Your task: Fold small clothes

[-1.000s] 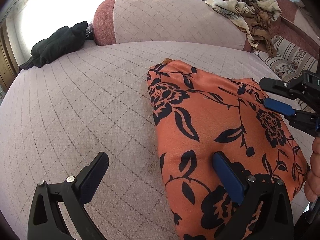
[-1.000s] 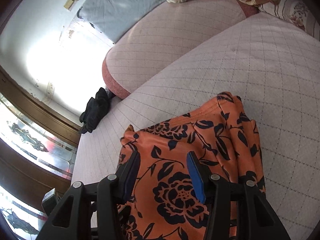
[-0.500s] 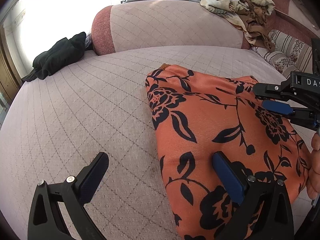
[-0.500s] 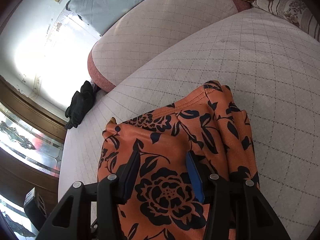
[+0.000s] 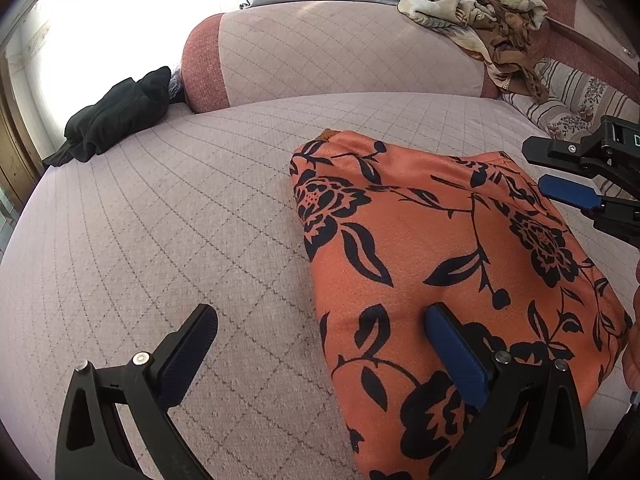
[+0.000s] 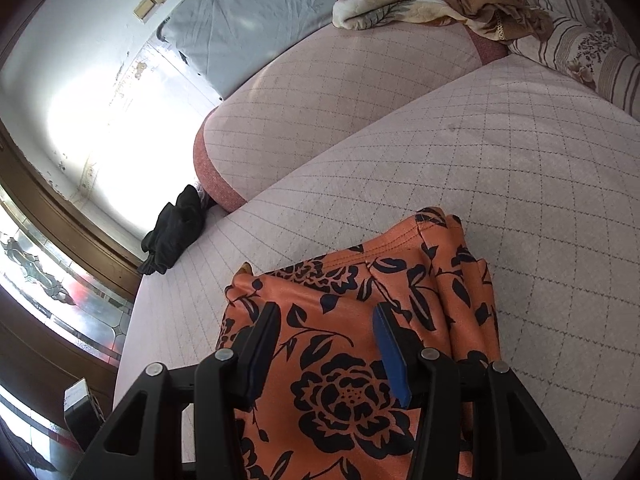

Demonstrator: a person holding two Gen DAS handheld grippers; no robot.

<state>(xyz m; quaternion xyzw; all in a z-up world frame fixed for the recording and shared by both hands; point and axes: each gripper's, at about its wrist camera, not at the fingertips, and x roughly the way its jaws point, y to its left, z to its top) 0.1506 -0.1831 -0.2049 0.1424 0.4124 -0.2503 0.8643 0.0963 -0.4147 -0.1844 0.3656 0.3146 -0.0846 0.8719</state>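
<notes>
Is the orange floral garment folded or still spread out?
Folded: the orange floral garment lies as a compact rectangle, with stacked layer edges visible along its side in the right wrist view.

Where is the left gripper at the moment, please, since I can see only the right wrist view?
Observer: The left gripper hangs over the near left edge of the folded orange garment with black flowers, jaws wide open.
Operator: Is it straddling that edge?
Observer: Yes. Its blue-padded finger is over the cloth and its black finger is over the quilted pink bedspread. I cannot tell whether either touches.
Operator: How does my gripper look from there?
Observer: The right gripper reaches in at the garment's far right edge, with no cloth pinched.
</notes>
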